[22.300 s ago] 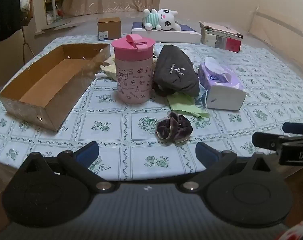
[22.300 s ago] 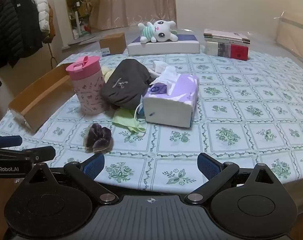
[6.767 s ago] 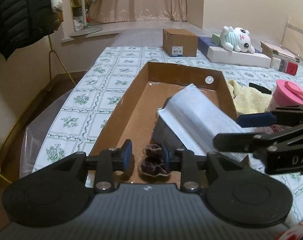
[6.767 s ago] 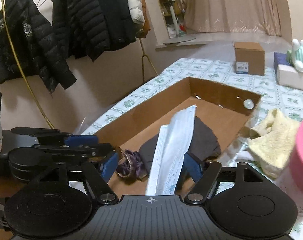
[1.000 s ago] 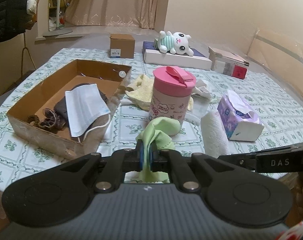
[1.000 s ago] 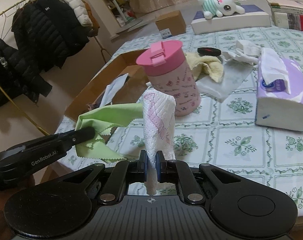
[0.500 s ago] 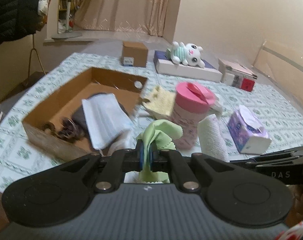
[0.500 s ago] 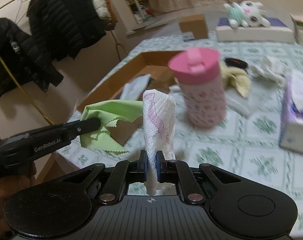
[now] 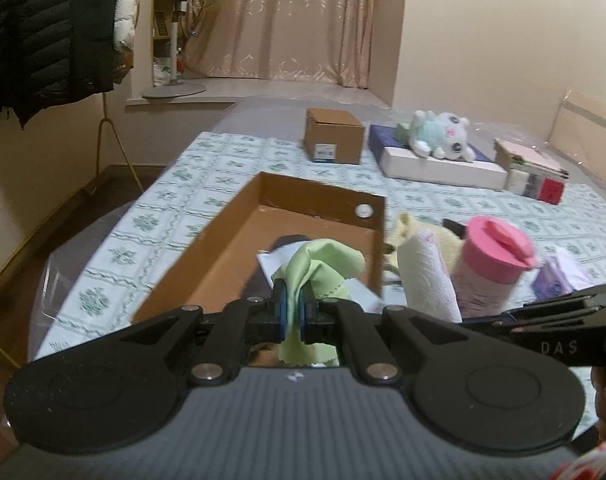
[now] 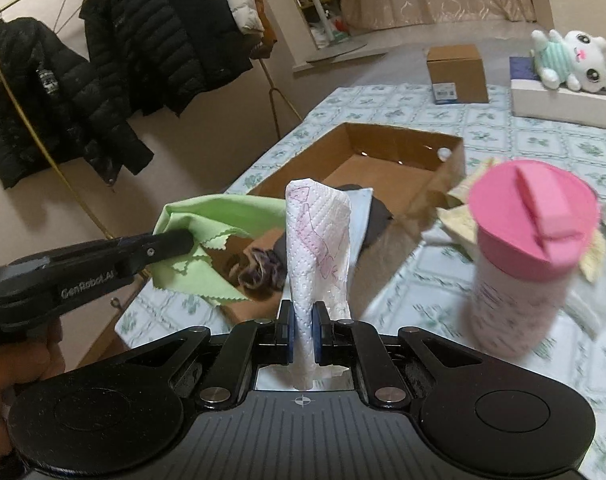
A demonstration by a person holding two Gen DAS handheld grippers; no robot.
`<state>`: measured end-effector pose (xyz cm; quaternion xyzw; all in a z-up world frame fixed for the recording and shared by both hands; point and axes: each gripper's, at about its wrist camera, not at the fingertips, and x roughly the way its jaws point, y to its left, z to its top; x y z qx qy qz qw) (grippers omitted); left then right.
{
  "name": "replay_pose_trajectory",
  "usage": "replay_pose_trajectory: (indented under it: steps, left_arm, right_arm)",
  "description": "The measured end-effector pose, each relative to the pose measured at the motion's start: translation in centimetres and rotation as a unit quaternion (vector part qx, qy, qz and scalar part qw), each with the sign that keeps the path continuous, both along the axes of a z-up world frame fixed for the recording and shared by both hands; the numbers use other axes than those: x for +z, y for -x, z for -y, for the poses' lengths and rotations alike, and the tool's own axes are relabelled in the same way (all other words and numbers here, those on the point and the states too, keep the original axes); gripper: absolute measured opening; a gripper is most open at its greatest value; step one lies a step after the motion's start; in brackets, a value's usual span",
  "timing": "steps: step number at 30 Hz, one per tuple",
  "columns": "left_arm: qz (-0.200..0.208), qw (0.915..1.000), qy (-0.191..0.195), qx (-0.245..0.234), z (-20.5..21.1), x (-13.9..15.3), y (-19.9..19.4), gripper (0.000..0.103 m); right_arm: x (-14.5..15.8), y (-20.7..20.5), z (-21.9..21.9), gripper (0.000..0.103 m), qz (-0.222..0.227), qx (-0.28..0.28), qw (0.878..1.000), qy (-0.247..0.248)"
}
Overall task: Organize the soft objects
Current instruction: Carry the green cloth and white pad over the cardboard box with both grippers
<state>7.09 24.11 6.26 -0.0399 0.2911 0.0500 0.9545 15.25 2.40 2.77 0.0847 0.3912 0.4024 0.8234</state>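
The left tool (image 9: 291,314) is pinched tight on a green cloth (image 9: 317,266), held up in the air over the near end of the box (image 9: 239,236). The right tool (image 10: 302,338) is squeezed tight on a white paper towel (image 10: 317,236) that stands up tall, just beside the box and near the pink cup (image 10: 527,256) on the counter (image 9: 207,184).

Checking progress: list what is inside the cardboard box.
Inside the cardboard box: purple scrunchie, dark pouch, face mask. The held paper towel and green cloth cover its near end.
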Motion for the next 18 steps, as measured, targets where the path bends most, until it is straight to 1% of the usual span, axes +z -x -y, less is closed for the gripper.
replay_pose_trajectory:
  steps: [4,10,18]
  left_arm:
    - [-0.007,1.0000,0.000,0.005,-1.8,-1.0,-1.5,0.005]
    - [-0.018,0.9998,0.008,0.009,-3.6,-2.7,-3.1,0.005]
    - [-0.034,0.9993,0.011,0.013,-4.7,-4.4,-4.5,0.005]
  right_arm:
    - [-0.8,-2.2,-2.1,0.009,-0.017,-0.007,1.000,-0.006]
    - [-2.4,-5.1,-4.6,0.009,-0.058,-0.020,0.998,-0.016]
    - [-3.7,-6.6,-7.4,0.009,-0.069,-0.034,0.997,-0.007]
